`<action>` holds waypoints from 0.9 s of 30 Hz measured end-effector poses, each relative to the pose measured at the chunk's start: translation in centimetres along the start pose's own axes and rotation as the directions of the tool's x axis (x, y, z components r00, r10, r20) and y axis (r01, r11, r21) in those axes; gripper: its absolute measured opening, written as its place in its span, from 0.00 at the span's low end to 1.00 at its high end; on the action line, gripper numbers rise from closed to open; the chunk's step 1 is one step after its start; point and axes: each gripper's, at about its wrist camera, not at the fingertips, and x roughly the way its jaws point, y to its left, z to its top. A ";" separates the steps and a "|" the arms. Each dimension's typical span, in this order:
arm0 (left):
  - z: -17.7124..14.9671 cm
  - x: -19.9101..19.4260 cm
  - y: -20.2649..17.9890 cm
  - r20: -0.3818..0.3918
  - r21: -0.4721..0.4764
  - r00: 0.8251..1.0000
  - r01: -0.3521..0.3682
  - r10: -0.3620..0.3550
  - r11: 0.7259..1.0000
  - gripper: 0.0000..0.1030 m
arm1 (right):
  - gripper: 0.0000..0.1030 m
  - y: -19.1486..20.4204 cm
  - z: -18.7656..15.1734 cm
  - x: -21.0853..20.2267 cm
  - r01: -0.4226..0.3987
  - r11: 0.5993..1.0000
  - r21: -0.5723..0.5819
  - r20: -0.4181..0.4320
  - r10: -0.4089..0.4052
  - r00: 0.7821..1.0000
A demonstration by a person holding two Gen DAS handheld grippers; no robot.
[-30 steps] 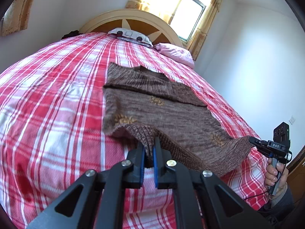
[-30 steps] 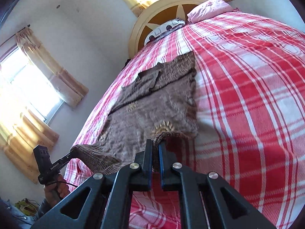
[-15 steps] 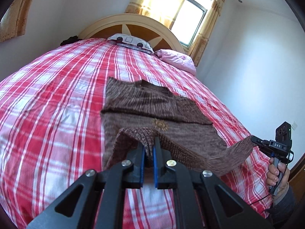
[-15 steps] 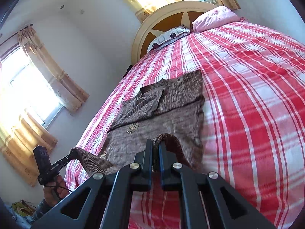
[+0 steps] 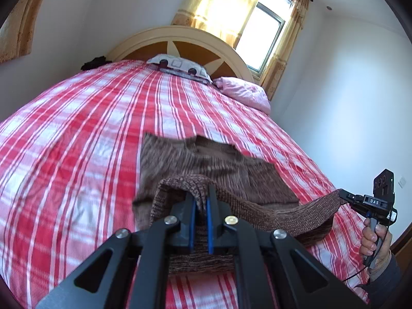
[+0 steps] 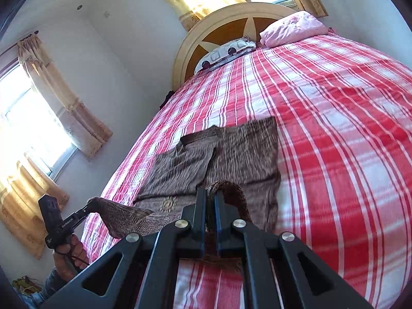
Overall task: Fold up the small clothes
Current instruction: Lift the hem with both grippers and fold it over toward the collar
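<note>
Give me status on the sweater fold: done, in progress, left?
Done: both sleeves of the brown sweater already lie folded across its chest on the red plaid bedspread.
In hand: the left gripper and right gripper are each shut on a bottom hem corner, lifted clear of the bed with the lower part arched over the body.
Left: lay the hem at the collar, release, flatten.

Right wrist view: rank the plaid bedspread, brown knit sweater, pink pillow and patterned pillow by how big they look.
1. Plaid bedspread, by far the largest.
2. Brown knit sweater.
3. Pink pillow.
4. Patterned pillow, a little smaller than the pink one.
Both pillows lie far off at the headboard, so their true size against the sweater is unsure.
</note>
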 end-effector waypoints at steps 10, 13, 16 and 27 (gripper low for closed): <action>3.7 4.3 1.2 0.008 -0.011 1.000 -0.023 0.023 1.000 0.07 | 0.05 -1.1 4.9 4.3 0.018 1.000 0.018 0.001 -0.018 1.000; 4.3 5.9 1.6 -0.004 -0.014 0.999 -0.033 0.033 0.999 0.07 | 0.05 -1.4 6.0 5.8 0.023 1.000 0.017 -0.007 -0.023 1.000; 4.9 7.4 2.0 -0.015 -0.018 0.999 -0.045 0.045 0.999 0.07 | 0.05 -1.8 7.1 7.7 0.030 0.999 0.020 -0.016 -0.029 0.999; 6.9 12.5 4.5 -0.059 -0.032 0.995 -0.087 0.085 0.996 0.07 | 0.05 -3.9 10.8 13.8 0.051 0.998 0.042 -0.073 -0.048 0.996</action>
